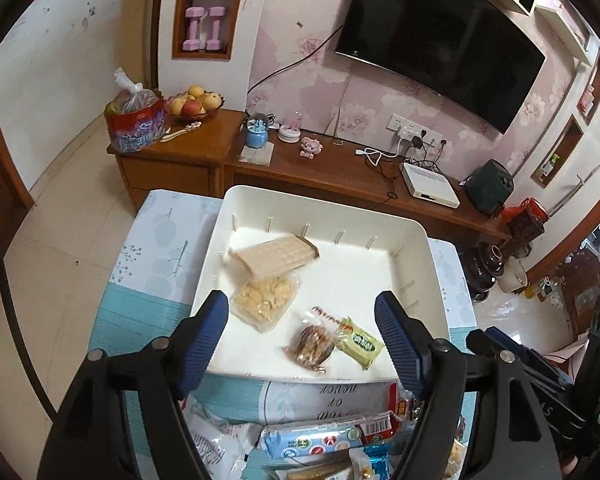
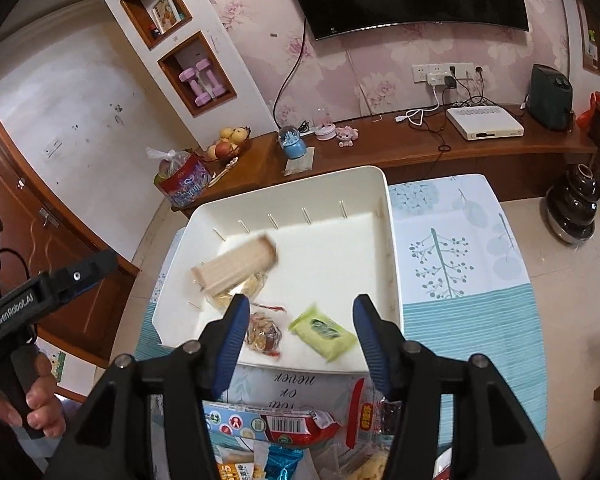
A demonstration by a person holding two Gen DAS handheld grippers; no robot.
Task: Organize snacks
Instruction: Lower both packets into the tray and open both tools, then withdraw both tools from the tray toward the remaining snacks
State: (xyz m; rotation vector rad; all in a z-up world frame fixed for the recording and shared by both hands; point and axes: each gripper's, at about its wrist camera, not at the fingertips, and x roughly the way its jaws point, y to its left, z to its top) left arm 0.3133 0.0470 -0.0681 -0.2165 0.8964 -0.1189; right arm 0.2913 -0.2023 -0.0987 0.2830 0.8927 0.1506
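Right wrist view: the right claw is open and empty. The snack pile lies just below it, nearer than the tray. The long packet lies sideways.

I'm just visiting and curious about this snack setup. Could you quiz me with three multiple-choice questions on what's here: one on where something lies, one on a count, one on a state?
1. Where does the green packet lie?
A. inside the white bin
B. on the wooden TV stand
C. on the floor

2. How many snack items are in the white bin?
A. one
B. four
C. seven

3. How do the right gripper jaws stand?
A. clamped on the wafer pack
B. apart, holding nothing
C. clamped on the bin's rim

Answers:
1 A: it rests on the bin's floor near the front wall.
2 B: wafer pack, pale snack bag, brown snack, green packet.
3 B: nothing sits between its blue pads.
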